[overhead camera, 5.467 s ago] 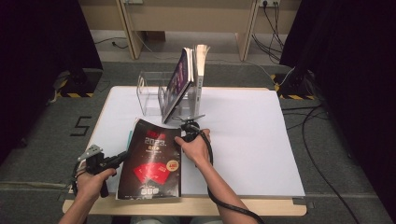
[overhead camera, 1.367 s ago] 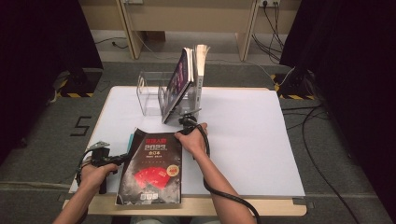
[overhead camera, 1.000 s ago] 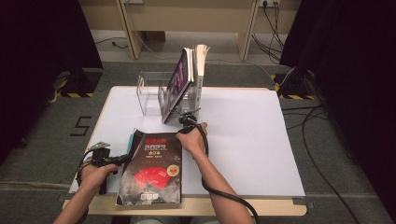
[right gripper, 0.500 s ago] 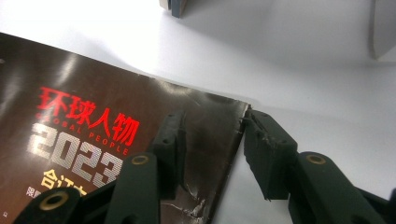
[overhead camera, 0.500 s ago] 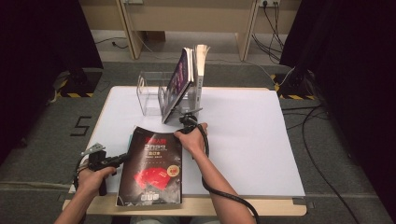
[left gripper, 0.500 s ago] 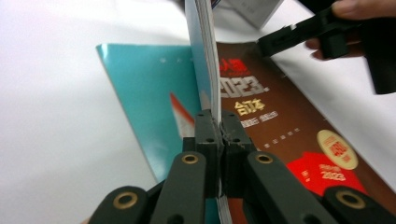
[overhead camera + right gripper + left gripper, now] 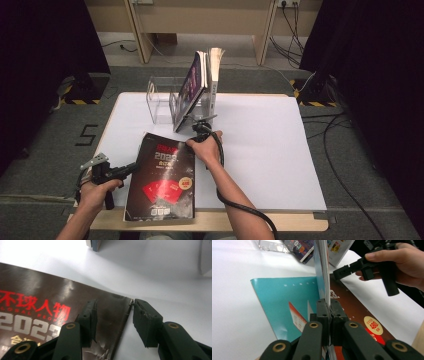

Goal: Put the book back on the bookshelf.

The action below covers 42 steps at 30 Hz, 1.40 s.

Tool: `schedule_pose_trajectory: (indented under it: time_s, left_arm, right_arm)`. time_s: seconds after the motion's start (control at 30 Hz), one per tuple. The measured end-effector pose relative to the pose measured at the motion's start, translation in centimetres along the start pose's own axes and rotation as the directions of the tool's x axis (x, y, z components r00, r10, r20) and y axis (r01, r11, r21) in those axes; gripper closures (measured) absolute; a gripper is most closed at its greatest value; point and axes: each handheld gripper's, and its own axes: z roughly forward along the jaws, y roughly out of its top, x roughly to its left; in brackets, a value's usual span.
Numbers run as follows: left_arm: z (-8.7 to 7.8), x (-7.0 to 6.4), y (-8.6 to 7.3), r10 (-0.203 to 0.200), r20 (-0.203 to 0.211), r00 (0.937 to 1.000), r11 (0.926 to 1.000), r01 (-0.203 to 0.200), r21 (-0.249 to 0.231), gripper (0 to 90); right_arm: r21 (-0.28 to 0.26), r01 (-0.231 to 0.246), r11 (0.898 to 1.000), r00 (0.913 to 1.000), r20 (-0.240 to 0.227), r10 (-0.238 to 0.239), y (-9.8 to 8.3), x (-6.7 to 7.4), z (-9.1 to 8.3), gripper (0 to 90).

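The magazine (image 7: 161, 180) lies flat on the near-left part of the counter (image 7: 260, 145), its long axis running from the near edge away toward the clear rack (image 7: 162, 100) where other magazines (image 7: 192, 85) stand on edge. Its spine is on the right, its open edge on the left.

The left tongs (image 7: 127, 170) come in from the left and are clamped on that open edge. In the left gripper view the left tongs (image 7: 329, 308) pinch a thin sheaf of pages that stands up between them, with a teal page (image 7: 284, 300) laid open beneath, so the cover is lifted on this side.

The right tongs (image 7: 196, 134) sit at the far right corner of the magazine, under the right hand (image 7: 206, 147). In the right gripper view the right tongs (image 7: 113, 317) stand apart, having just been opening: one jaw is over the dark cover (image 7: 37, 307), the other off it over bare counter, and the spine edge runs between them. The pads do not press on anything.

The turning relation is the spine: it lies along the right side, pointing away toward the rack, and the right hand is the nearer one to it. Probably the left grip carries the lift, while the right needs to close on the far corner before the magazine can be raised on end toward the rack.
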Motion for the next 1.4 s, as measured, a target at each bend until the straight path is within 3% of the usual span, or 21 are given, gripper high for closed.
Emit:
schedule_pose_trajectory:
  time_s: [0.27, 0.37, 0.47, 0.6, 0.77, 1.0, 1.13, 1.4]
  left_arm:
    - [-0.2, 0.2, -0.3, -0.007, 0.030, 0.9995, 0.9998, 0.008, -0.016, 87.5]
    - [-0.1, 0.1, -0.3, -0.005, 0.035, 0.9994, 0.9999, 0.006, -0.014, 87.4]
    - [-0.1, 0.2, -0.3, -0.006, 0.030, 0.9995, 0.9999, 0.006, -0.009, 87.4]
    - [0.1, 0.5, -0.5, -0.016, 0.023, 0.9996, 0.9999, 0.016, 0.003, 87.4]
    - [0.4, 0.9, -0.7, -0.027, -0.006, 0.9996, 0.9990, 0.027, 0.035, 87.4]
    - [0.4, 1.1, -0.8, -0.027, -0.009, 0.9996, 0.9988, 0.027, 0.040, 87.4]
    - [0.5, 1.1, -0.9, -0.025, -0.017, 0.9995, 0.9985, 0.026, 0.048, 87.4]
    - [0.7, 1.5, -1.1, -0.030, -0.032, 0.9990, 0.9968, 0.032, 0.073, 87.4]
  right_arm:
    - [-0.009, 0.023, 1.000, 0.9997, -0.009, -0.023, 0.1, 0.1, 0.2, 52.5]
    - [-0.012, 0.069, 0.998, 0.9976, -0.004, -0.069, 0.2, -0.1, 0.3, 55.1]
    - [-0.001, 0.065, 0.998, 0.9979, -0.001, -0.065, 0.3, -0.2, 0.3, 61.3]
    - [-0.001, 0.100, 0.995, 0.9948, 0.015, -0.100, 0.3, -0.1, 0.3, 63.7]
    - [0.012, 0.096, 0.995, 0.9952, 0.015, -0.097, 0.5, 0.0, 0.4, 62.4]
    - [0.004, 0.086, 0.996, 0.9961, 0.019, -0.086, 0.4, 0.2, 0.5, 60.0]
    - [-0.007, 0.119, 0.993, 0.9917, 0.050, -0.118, 0.3, 0.4, 0.6, 63.5]
    - [0.036, 0.083, 0.996, 0.9943, 0.064, -0.085, 0.8, 0.4, 0.5, 71.7]
